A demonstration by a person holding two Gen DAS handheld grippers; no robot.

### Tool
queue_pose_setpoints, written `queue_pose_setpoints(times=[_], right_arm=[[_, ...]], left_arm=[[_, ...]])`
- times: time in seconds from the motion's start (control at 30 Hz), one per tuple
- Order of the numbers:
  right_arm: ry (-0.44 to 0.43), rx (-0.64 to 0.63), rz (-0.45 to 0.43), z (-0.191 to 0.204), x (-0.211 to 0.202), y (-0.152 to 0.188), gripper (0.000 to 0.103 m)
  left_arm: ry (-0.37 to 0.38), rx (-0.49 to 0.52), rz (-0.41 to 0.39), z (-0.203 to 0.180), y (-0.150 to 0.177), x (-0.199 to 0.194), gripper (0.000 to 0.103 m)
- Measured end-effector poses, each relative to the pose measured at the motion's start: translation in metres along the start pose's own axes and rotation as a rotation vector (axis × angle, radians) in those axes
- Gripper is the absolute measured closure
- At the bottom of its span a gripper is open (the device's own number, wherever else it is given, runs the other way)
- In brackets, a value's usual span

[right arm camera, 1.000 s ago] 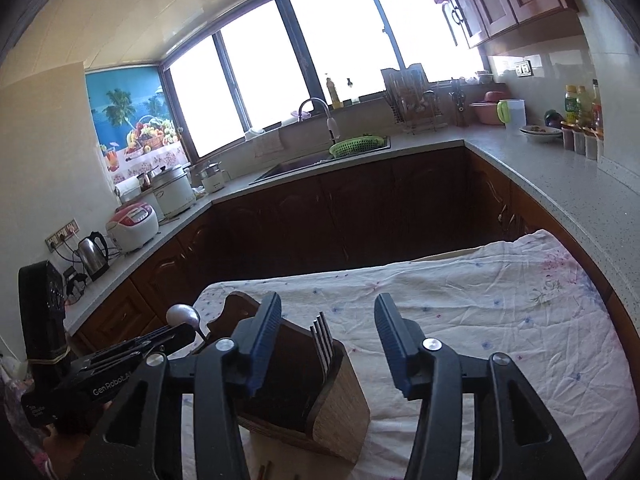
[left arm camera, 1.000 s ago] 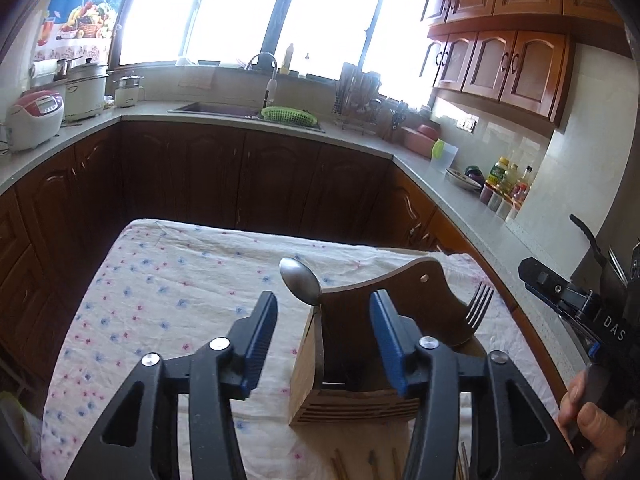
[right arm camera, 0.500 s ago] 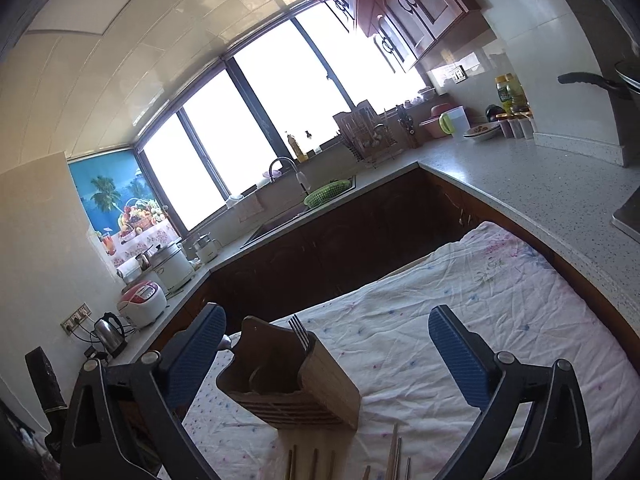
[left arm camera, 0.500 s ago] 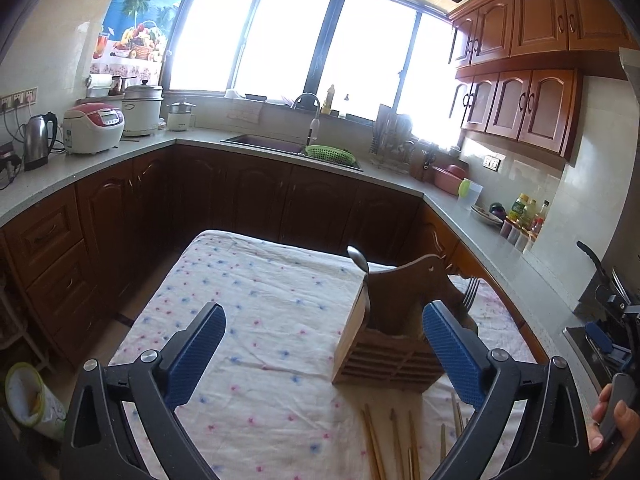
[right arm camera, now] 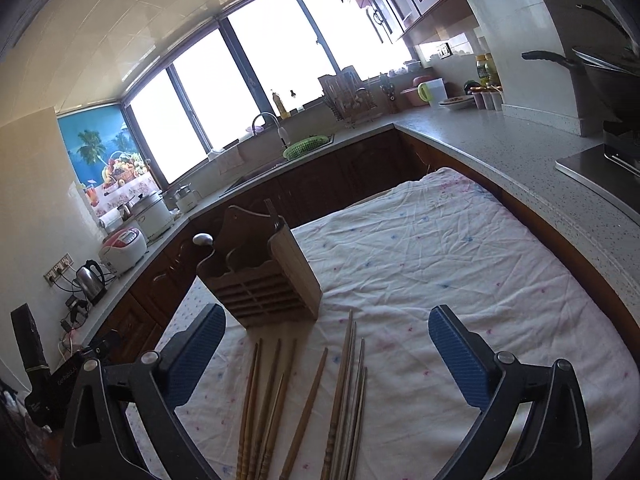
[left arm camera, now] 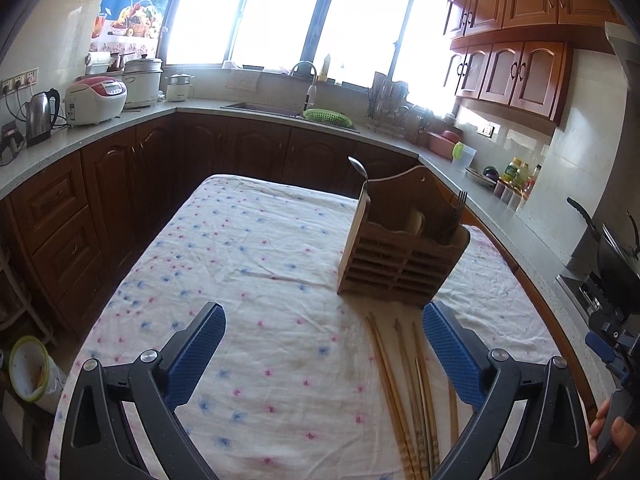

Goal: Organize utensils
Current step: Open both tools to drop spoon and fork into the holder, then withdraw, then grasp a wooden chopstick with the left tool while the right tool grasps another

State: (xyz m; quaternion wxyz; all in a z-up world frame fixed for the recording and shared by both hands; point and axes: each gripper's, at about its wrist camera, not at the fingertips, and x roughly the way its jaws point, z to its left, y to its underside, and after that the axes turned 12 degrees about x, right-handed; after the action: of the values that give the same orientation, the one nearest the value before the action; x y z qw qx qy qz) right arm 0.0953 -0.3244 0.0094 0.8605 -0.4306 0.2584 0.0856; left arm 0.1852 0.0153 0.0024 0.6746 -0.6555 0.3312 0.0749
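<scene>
Left claw [left arm camera: 323, 354] and right claw [right arm camera: 327, 356] both spread, empty, chopsticks [right arm camera: 304, 404] cut off at frame bottom, spoon [left arm camera: 357, 167] and fork [left arm camera: 460, 200] handles hidden inside wooden holder [left arm camera: 400, 256] on surface [left arm camera: 248, 264]

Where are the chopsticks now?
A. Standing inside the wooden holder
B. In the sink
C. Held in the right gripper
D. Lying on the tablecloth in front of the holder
D: the chopsticks lie flat on the tablecloth, near the wooden holder.

Bright windows [left arm camera: 280, 16], dark wood cabinets [left arm camera: 120, 184], grey countertop [right arm camera: 500, 148]
</scene>
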Motion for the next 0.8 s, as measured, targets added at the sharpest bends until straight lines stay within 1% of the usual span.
queue_pose_setpoints(times=[0.1,0.2,0.4,0.47,0.53,0.6,0.63,0.7,0.73,0.8], right_arm=[[0.030,-0.016,0.016,-0.005,-0.004,0.015,0.001],[0.038,-0.023,0.040,-0.010,-0.004,0.026,0.001],[0.047,-0.027,0.113,-0.013,0.013,0.036,0.001],[0.053,-0.032,0.138,-0.013,0.020,0.039,0.003],[0.063,-0.042,0.157,-0.013,0.027,0.042,0.006],[0.075,-0.050,0.177,-0.013,0.034,0.045,0.013],[0.080,-0.052,0.187,-0.013,0.037,0.046,0.014],[0.088,-0.055,0.201,-0.014,0.043,0.047,0.024],[0.092,-0.057,0.207,-0.014,0.045,0.048,0.027],[0.099,-0.060,0.221,-0.014,0.051,0.048,0.036]], left_arm=[[0.013,0.003,0.036,-0.003,0.003,0.004,0.003],[0.020,0.015,0.075,-0.007,0.005,0.011,0.003],[0.034,0.054,0.169,-0.020,0.006,0.031,0.004],[0.037,0.066,0.189,-0.024,0.006,0.038,0.005],[0.039,0.068,0.206,-0.025,0.004,0.044,0.006],[0.047,0.062,0.226,-0.026,0.003,0.052,0.010],[0.052,0.058,0.240,-0.025,0.002,0.056,0.014],[0.060,0.053,0.266,-0.027,0.001,0.066,0.021],[0.061,0.052,0.279,-0.027,0.001,0.071,0.025],[0.069,0.051,0.302,-0.029,-0.001,0.081,0.027]])
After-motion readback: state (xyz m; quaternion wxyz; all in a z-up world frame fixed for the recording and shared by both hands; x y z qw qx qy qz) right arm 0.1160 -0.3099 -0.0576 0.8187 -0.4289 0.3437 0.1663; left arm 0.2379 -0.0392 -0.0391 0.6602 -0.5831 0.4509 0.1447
